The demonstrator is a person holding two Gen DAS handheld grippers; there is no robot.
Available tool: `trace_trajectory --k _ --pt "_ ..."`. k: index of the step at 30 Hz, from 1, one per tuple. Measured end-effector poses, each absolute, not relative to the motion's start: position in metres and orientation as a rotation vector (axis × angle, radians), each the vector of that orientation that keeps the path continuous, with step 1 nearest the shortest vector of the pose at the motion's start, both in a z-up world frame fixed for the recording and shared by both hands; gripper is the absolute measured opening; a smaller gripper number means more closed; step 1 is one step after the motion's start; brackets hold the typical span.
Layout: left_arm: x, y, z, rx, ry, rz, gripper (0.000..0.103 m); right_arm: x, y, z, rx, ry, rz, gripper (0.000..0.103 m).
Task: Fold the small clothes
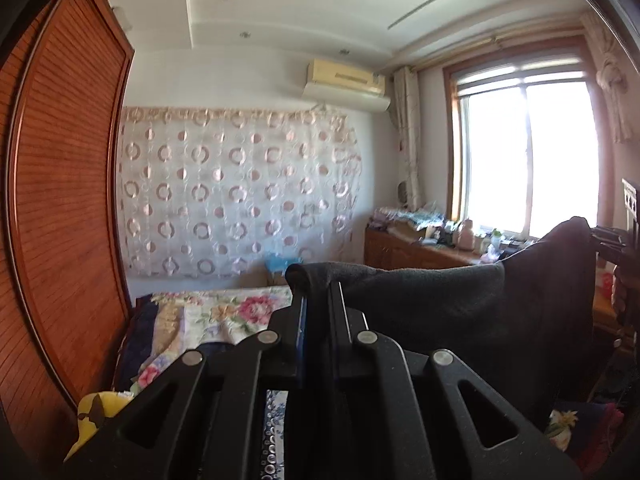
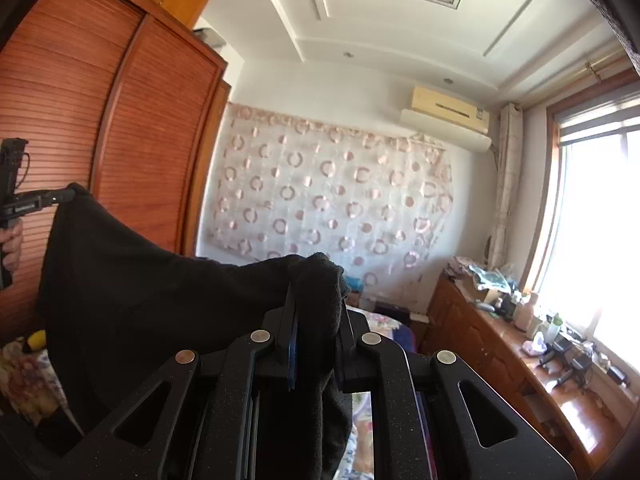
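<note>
Holding the dark cloth (image 1: 460,300) up above the bed (image 1: 224,312), we had the left claw (image 1: 316,292) and right claw (image 2: 316,280) each clamped tight on an upper corner.

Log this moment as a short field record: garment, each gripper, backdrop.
garment: black cloth, held up in the air, stretched between the two grippers
left gripper: shut on one corner of the cloth
right gripper: shut on the other corner, with cloth draped over its fingers
below: bed with floral cover
backdrop: wooden wardrobe, circle-pattern curtain, window
fold status: not yet folded, cloth still spread
</note>
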State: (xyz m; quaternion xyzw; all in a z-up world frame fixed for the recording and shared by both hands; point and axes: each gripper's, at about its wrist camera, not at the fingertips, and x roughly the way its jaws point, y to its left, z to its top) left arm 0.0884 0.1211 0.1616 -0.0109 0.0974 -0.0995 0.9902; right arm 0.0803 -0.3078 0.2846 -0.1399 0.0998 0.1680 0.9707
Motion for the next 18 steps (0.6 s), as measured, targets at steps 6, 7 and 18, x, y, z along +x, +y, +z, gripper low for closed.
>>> trace_trajectory --k 6,7,18 --pt "0.192 0.12 0.074 -0.018 0.392 -0.148 0.007 0.186 -0.299 0.194 -0.287 0.385 0.317 0.011" --pt "0.204 0.117 0.062 -0.012 0.418 -0.142 0.007 0.205 -0.298 0.174 -0.288 0.417 0.317 0.011" --pt "0.287 0.08 -0.004 0.024 0.592 -0.101 0.007 0.336 -0.301 0.044 -0.262 0.641 0.322 0.011"
